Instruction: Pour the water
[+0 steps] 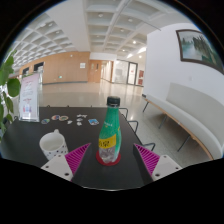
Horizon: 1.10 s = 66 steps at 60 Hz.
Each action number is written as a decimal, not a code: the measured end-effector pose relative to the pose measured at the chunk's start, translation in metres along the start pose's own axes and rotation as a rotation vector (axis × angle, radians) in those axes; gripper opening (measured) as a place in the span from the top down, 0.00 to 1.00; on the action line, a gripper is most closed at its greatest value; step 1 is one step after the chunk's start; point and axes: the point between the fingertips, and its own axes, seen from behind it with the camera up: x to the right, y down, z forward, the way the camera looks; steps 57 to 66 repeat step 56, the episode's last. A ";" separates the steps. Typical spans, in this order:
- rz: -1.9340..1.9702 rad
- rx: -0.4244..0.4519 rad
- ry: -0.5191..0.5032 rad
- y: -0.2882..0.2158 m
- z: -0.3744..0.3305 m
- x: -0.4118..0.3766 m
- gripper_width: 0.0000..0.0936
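Observation:
A green plastic bottle (pixel 111 132) with a dark cap, a yellow label and a red base ring stands upright on the dark table (pixel 25 133). It stands between my gripper's (pixel 111 160) two fingers with a gap at each side. The fingers are open, with the magenta pads (pixel 78 156) well apart from the bottle. A white cup (pixel 51 145) stands on the table just left of the left finger.
Small items and a white dish (pixel 60 119) lie farther back on the table. A leafy plant (pixel 8 90) and a sign (pixel 30 95) stand at the left. A white bench (pixel 190 112) runs along the right wall. An open hall lies beyond.

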 end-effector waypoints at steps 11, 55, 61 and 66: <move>-0.014 -0.017 0.010 0.000 -0.106 -0.016 0.08; -0.029 0.001 -0.014 0.027 -0.317 -0.054 0.08; -0.029 0.001 -0.013 0.026 -0.317 -0.054 0.08; -0.029 0.001 -0.013 0.026 -0.317 -0.054 0.08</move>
